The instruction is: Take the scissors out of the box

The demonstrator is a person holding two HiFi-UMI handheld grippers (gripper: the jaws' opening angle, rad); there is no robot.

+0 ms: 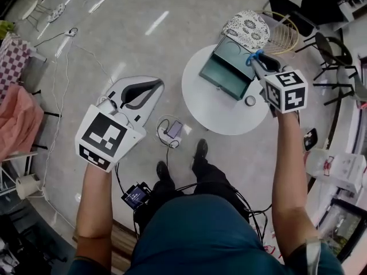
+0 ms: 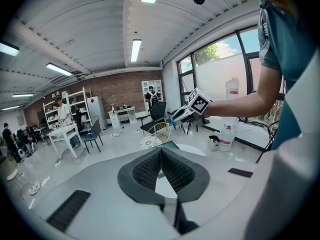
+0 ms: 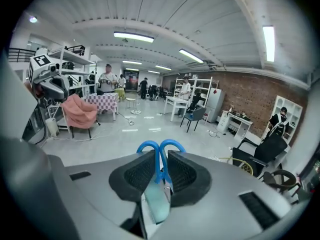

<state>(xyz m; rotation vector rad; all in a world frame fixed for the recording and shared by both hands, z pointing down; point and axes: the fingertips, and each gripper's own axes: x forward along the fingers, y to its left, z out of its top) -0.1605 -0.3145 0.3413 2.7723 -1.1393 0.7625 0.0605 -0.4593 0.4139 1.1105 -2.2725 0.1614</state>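
Two blue scissors [image 3: 171,142] handles sit pinched between the right gripper [image 3: 160,160] pads, above the box [image 1: 228,69] at the round table's [image 1: 213,112] far edge; keep squeezing steadily. Left gripper [image 2: 160,156] closed, empty

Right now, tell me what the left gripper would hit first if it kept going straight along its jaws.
Probably the green box on the round white table, which shows just past the left gripper and its closed tips; depth is unclear.
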